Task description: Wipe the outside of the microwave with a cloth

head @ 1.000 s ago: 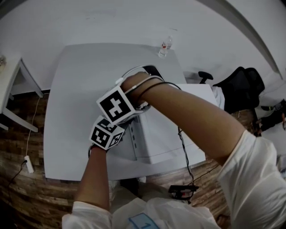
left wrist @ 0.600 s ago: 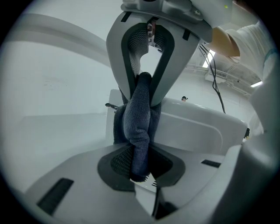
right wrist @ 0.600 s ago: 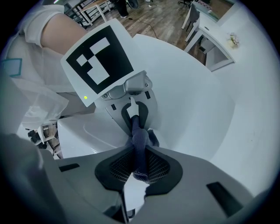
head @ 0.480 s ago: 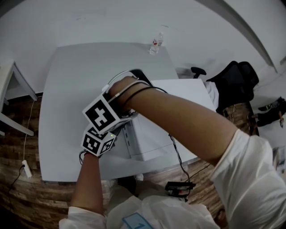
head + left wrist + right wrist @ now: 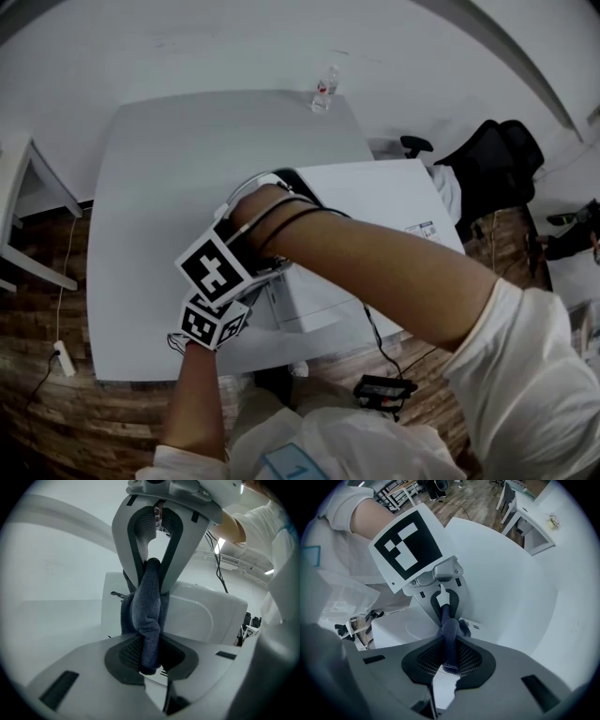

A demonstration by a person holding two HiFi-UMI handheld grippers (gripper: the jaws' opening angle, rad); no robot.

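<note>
The white microwave (image 5: 375,206) stands on a white table (image 5: 159,187). A dark blue-grey cloth (image 5: 147,616) is bunched at its near-left corner, pinched from two sides. My left gripper (image 5: 150,660) is shut on one end, with the microwave (image 5: 201,616) behind it. My right gripper (image 5: 447,663) is shut on the other end of the cloth (image 5: 450,637) and points steeply down. In the head view only the marker cubes show: the right one (image 5: 217,270) above the left one (image 5: 211,323). The right arm crosses over the microwave and hides the jaws and cloth.
A small water bottle (image 5: 322,94) stands at the table's far edge. A black office chair (image 5: 497,159) is at the right, and a small white side table (image 5: 28,187) at the left. A cable runs down to a black device (image 5: 380,389) on the wooden floor.
Both grippers have slid together, with the cloth between them, along the microwave's left side toward the table's near edge. Neither grip has changed.
</note>
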